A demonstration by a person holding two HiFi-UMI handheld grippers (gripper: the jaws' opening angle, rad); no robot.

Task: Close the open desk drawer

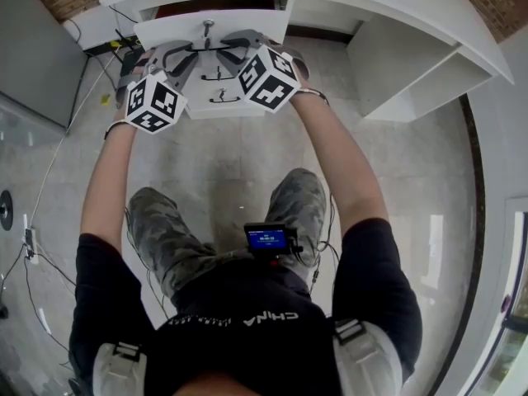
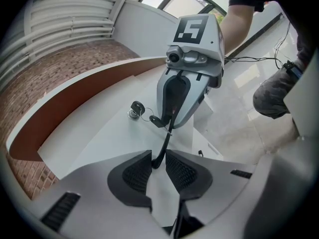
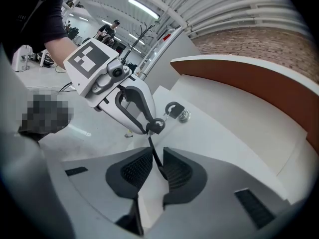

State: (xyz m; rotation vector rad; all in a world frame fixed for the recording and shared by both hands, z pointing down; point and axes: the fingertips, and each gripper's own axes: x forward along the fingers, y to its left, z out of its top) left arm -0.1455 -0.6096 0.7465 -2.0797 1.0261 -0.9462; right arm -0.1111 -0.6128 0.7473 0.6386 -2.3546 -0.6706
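**First speaker:** As the person faces the white worktop point(image 1: 371, 7), where is the drawer?

**Second speaker:** The top drawer point(image 1: 177, 28) stands pulled out from under the worktop's edge. A red-brown gap shows behind its white front. Two more drawer fronts sit below it.

**First speaker:** What is on that drawer's front?

**Second speaker:** A round lock point(image 2: 133, 111) sits near the middle of the front, with a key in it. A thin black handle point(image 2: 164, 142) runs just below the lock.

**First speaker:** And the tongs?

**Second speaker:** The left tongs point(image 2: 158, 162) are closed on the handle to the left of the lock. Their ribbed black pads pinch the thin bar. The right tongs point(image 3: 155, 164) clamp the same handle to the right of the lock. The two face each other along the bar, near but apart. Each carries a cube with square markers, and the person's arms reach forward to both.
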